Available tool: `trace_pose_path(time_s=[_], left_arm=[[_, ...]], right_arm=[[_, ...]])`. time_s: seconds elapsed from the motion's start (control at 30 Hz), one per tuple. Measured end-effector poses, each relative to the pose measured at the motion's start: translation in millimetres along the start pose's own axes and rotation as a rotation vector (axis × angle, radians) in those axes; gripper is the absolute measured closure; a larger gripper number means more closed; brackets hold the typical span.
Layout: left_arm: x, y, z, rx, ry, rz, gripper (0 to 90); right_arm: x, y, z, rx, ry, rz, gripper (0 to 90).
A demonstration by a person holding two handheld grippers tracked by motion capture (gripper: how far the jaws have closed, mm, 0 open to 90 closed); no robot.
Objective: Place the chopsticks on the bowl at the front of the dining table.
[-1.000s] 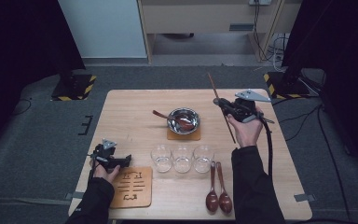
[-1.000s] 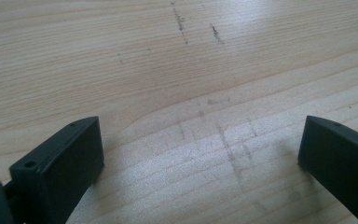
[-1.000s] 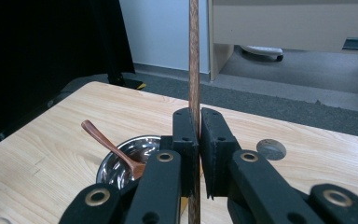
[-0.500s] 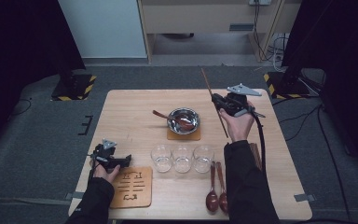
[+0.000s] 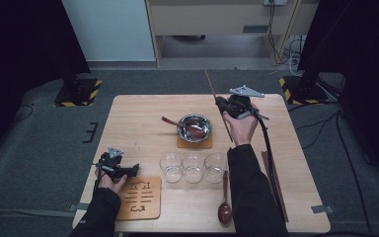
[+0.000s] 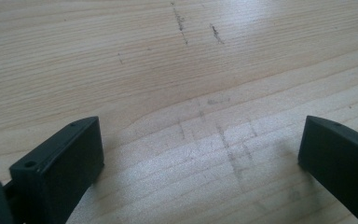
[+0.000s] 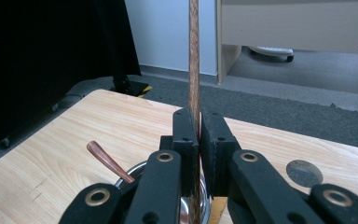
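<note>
The top end of the thin brown wooden stick (image 7: 194, 56) is cut off; my right gripper (image 7: 199, 140) clamps it, and my left gripper (image 6: 200, 154) is wide apart, empty.

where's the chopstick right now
In the high view the chopstick is clamped in the right gripper, raised over the table's far right, just right of the metal bowl.
</note>
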State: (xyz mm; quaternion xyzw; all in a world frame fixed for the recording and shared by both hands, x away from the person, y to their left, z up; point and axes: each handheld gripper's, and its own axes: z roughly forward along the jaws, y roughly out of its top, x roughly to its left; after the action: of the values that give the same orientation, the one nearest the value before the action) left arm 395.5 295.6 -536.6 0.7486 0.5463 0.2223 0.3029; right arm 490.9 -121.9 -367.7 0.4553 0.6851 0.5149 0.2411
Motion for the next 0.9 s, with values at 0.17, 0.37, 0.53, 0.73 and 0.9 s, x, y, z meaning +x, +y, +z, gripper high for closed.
trace_pose_path(time_s=[0.17,0.37,0.53,0.73,0.9], left_arm=[[0.0,0.0,0.0,0.000,0.000,0.000,0.0],[0.0,0.0,0.0,0.000,0.000,0.000,0.0],[0.1,0.0,-0.1,0.001,0.000,0.001,0.0],[0.1,0.0,-0.1,0.000,0.000,0.000,0.0],[0.0,0.0,0.0,0.000,0.000,0.000,0.0]], right_arm=[[1.8,-1.3,8.3,0.012,0.001,-0.001,85.0],[8.4,0.6,20.4,0.017,0.007,0.002,84.9],[13.6,0.3,29.9,0.025,0.013,0.006,84.9],[15.8,-3.6,40.6,0.037,0.011,0.010,84.9],[16.1,-8.0,48.5,0.052,0.008,0.010,84.9]])
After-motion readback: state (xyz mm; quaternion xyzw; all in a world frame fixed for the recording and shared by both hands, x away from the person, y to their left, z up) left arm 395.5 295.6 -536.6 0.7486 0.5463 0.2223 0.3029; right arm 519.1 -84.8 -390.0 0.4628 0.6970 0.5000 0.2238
